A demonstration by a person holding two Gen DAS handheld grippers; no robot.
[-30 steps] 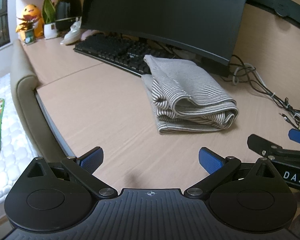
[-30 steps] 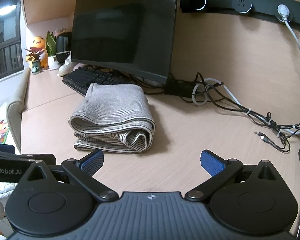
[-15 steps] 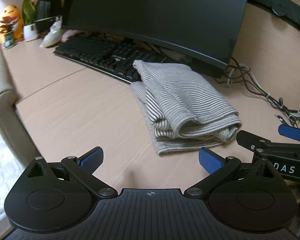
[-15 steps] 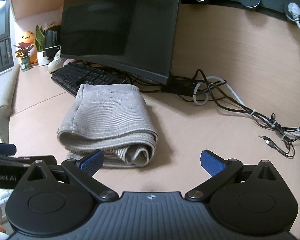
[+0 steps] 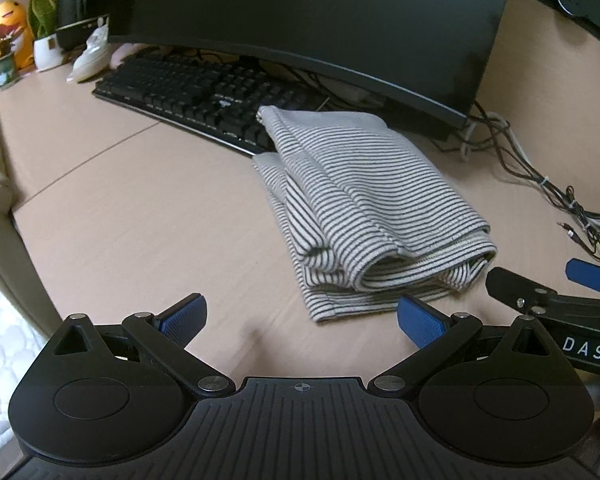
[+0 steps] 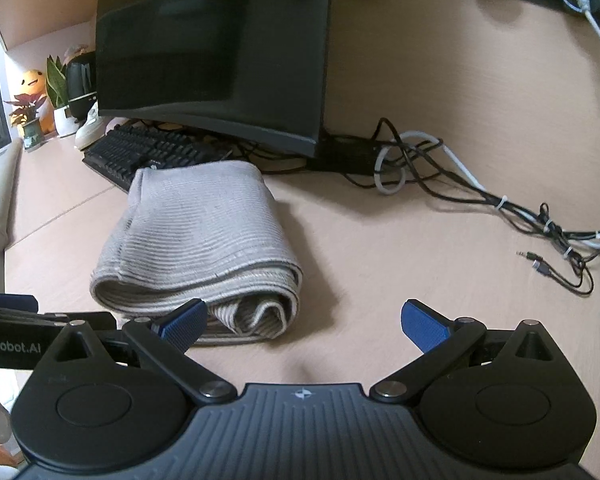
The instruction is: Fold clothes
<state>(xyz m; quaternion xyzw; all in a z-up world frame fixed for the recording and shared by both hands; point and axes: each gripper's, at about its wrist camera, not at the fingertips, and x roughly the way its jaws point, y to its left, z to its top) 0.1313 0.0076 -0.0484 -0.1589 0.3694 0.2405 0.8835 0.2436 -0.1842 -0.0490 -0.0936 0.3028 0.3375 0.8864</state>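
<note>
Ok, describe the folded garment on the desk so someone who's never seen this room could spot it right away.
Find the big dark monitor on the wooden desk; a black keyboard lies in front of it. Just beside the keyboard's end sits the striped garment, folded into a thick bundle. It is the only soft, grey-and-white striped thing among hard black gear and cables.

Wooden desk (image 5: pixel 120 216): folded striped garment (image 5: pixel 364 204), keyboard (image 5: pixel 188 96), cables (image 6: pixel 460 188).

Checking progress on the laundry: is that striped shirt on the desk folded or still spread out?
Folded. The striped shirt lies as a compact bundle on the desk, with several stacked layers showing at its near edge.
</note>
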